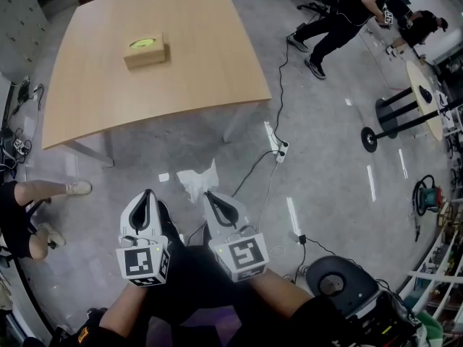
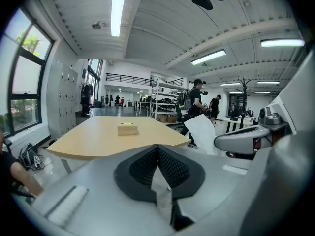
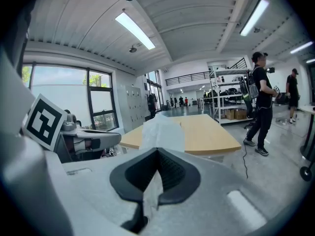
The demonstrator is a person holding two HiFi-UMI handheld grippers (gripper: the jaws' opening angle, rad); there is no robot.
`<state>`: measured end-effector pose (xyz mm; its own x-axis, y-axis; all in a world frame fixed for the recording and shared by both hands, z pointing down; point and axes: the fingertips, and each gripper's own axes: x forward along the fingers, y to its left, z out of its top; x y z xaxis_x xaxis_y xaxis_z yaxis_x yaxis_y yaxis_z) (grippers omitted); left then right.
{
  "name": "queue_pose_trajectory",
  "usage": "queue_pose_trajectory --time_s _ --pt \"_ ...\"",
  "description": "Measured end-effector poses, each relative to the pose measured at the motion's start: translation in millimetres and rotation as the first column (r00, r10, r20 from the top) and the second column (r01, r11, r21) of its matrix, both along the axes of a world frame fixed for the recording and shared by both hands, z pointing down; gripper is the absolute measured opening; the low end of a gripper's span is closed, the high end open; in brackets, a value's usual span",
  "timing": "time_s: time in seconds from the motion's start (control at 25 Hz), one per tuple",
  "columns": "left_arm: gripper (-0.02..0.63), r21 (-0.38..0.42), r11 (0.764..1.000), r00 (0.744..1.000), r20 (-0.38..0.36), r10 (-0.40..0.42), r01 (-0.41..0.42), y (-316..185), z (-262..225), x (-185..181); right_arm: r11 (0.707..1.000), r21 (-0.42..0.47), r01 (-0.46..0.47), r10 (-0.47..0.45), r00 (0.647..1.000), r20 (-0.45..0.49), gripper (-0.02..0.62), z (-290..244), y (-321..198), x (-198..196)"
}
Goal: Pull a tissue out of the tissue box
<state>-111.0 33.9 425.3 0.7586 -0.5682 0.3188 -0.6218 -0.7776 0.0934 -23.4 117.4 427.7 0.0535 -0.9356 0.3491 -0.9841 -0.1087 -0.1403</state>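
The tan tissue box (image 1: 146, 50) with a yellow-green top opening sits on the wooden table (image 1: 195, 85), far from both grippers. In the left gripper view the box (image 2: 127, 129) shows small on the table (image 2: 93, 140). Both grippers hang low over the floor near my body. My right gripper (image 1: 210, 195) is shut on a crumpled white tissue (image 1: 195, 181) that sticks out past its tips. That tissue (image 3: 162, 130) hides the box in the right gripper view, above the shut jaws (image 3: 157, 151). My left gripper (image 1: 148, 194) is shut with nothing in it (image 2: 157, 147); the tissue (image 2: 204, 132) is to its right.
A power strip (image 1: 279, 149) and cables lie on the grey floor right of the table. A seated person's legs (image 1: 43, 191) are at the left edge. People (image 1: 340, 16) stand at the upper right near a round stand (image 1: 423, 92). A black round base (image 1: 333, 284) sits at lower right.
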Motion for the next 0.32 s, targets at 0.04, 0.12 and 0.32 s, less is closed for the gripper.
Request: queue_pose_trajectory --time_s 0.04,0.12,0.32 --pt "0.018 -0.006 1.000 1.000 0.001 0.001 -0.001 -2.9 1.1 -0.3 1.000 -0.003 -0.002 0.002 1.000 -0.001 -0.008 0.2 -2.5 -0.4" --pt "0.018 -0.008 1.000 1.000 0.001 0.006 -0.006 -8.2 1.5 0.2 1.000 -0.008 -0.009 0.009 1.000 -0.005 -0.008 1.2 -6.7 0.8" --pt "0.018 -0.005 1.000 1.000 -0.007 0.018 -0.018 -17.5 5.6 0.6 1.000 -0.005 -0.024 0.024 1.000 -0.009 -0.008 5.5 -16.0 0.8"
